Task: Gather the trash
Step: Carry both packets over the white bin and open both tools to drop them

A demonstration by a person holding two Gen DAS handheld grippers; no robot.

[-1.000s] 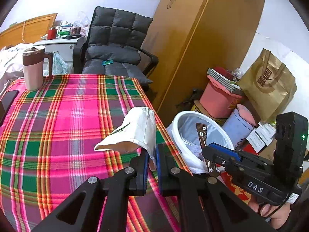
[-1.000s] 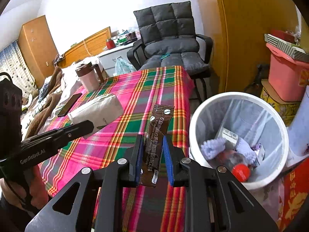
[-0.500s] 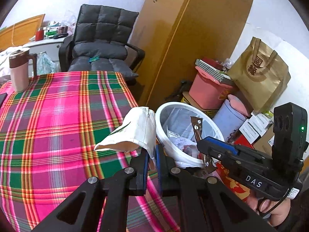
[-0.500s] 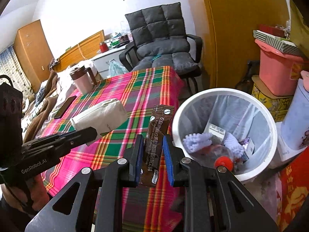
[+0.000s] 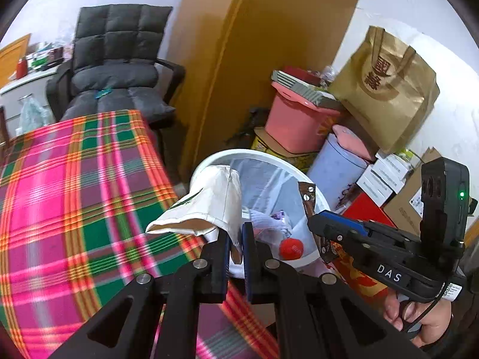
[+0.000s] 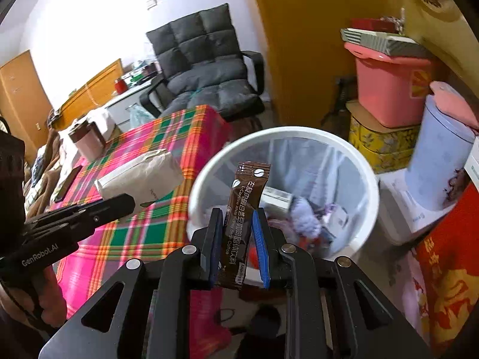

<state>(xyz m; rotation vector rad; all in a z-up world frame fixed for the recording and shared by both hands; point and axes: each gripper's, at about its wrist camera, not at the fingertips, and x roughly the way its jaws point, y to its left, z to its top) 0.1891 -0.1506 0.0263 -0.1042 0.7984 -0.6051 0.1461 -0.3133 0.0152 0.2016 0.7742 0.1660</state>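
Observation:
My left gripper is shut on a white paper pouch and holds it over the near rim of the white trash bin. My right gripper is shut on a brown coffee sachet and holds it upright above the bin. The bin has a clear liner and holds a red-capped bottle and other rubbish. The right gripper with the sachet also shows in the left wrist view, at the bin's right rim. The pouch shows in the right wrist view.
A table with a pink and green plaid cloth stands left of the bin. A dark padded chair is behind it, beside a wooden wardrobe. Pink tub, lilac bucket, gold bag and boxes crowd the right.
Both grippers have moved right, off the table and over the bin, each still holding its item. The bin now fills the middle of both views.

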